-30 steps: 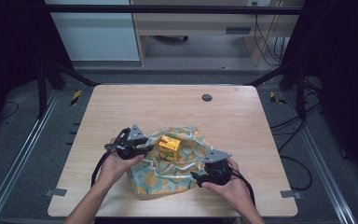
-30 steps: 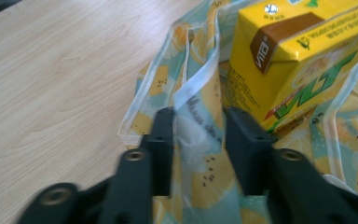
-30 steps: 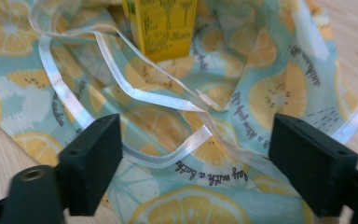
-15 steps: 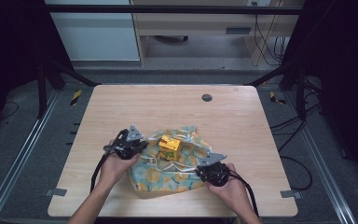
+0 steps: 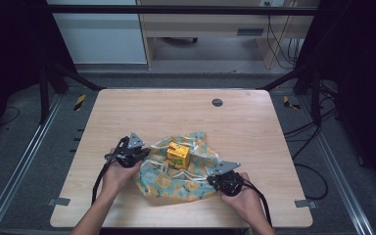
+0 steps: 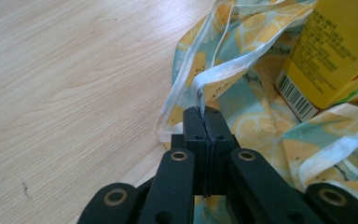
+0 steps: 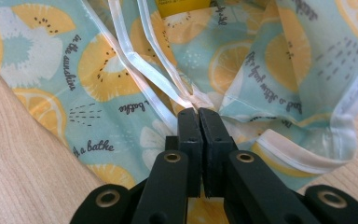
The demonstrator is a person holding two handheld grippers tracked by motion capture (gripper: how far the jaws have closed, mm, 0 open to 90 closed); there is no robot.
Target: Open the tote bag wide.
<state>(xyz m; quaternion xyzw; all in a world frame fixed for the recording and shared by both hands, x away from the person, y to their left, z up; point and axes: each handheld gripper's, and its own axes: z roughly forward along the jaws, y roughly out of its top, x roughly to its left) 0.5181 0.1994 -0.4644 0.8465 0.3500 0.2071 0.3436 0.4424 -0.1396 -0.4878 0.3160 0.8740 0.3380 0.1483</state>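
Observation:
A pale blue cloth bag (image 5: 186, 174) printed with lemon slices lies crumpled on the wooden table (image 5: 186, 117). A yellow drink carton (image 5: 178, 154) stands on it; its barcode side (image 6: 335, 51) fills the upper right of the left gripper view. My left gripper (image 5: 139, 152) is at the bag's left edge, shut on a white strap (image 6: 223, 70) that rises from its closed jaws (image 6: 204, 116). My right gripper (image 5: 215, 177) is at the bag's right front, shut on white straps (image 7: 168, 88) where they bunch at its tips (image 7: 199, 112).
A small dark round grommet (image 5: 217, 102) sits near the table's far edge. Bare wood lies to the left (image 6: 65, 84) and beyond the bag. Black frame legs and cables (image 5: 303, 127) flank the table.
The right gripper has drawn nearer the table's front edge, pulling its side of the bag along. The left gripper has shifted slightly left and forward with its strap.

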